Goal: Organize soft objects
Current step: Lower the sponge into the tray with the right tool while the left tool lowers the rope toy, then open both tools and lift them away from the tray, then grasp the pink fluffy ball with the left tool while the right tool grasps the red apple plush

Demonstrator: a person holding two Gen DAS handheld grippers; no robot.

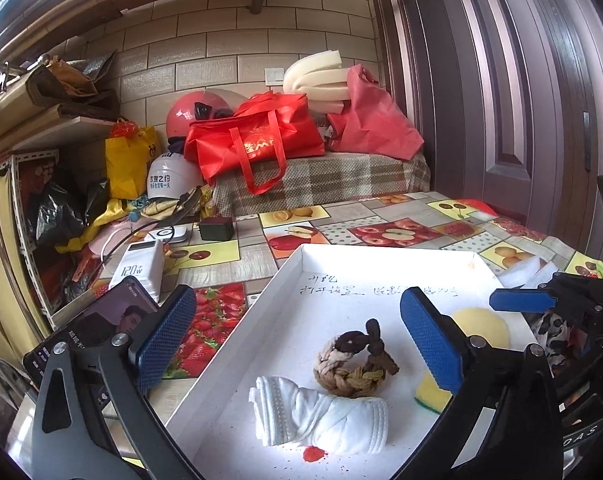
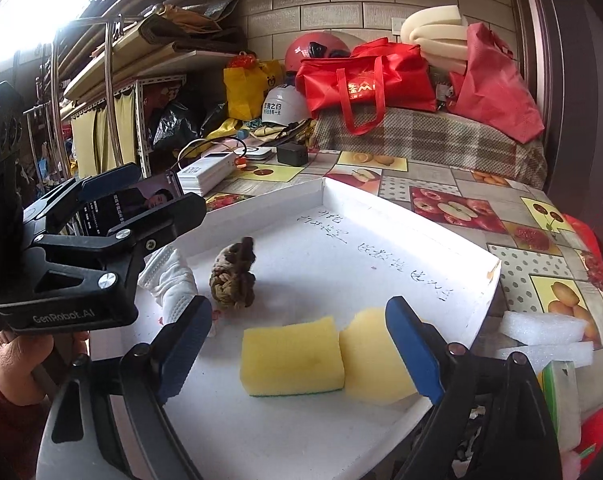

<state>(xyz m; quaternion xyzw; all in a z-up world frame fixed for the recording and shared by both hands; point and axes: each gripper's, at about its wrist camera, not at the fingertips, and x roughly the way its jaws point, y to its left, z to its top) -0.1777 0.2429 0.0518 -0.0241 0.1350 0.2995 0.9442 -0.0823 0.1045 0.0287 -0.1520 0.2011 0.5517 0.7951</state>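
A white tray [image 1: 285, 276] lies on the table and holds the soft things. In the left wrist view a rolled white cloth [image 1: 321, 416] lies near the tray's front. A brown braided rope ring [image 1: 355, 360] sits just behind it. My left gripper [image 1: 297, 300] stands open above them, its pads touching nothing. In the right wrist view a yellow sponge with a green base [image 2: 291, 356] and a pale yellow foam piece [image 2: 369, 356] lie side by side in the tray [image 2: 381, 200]. My right gripper [image 2: 299, 312] stands open around them, with the pads apart from both.
A phone [image 1: 101, 320] and a white power bank [image 1: 141, 268] lie left of the tray. White foam blocks [image 2: 541, 328] lie right of it. Red bags [image 1: 257, 140], helmets and foam rolls are piled at the back. A hand [image 2: 17, 360] holds the left gripper's handle.
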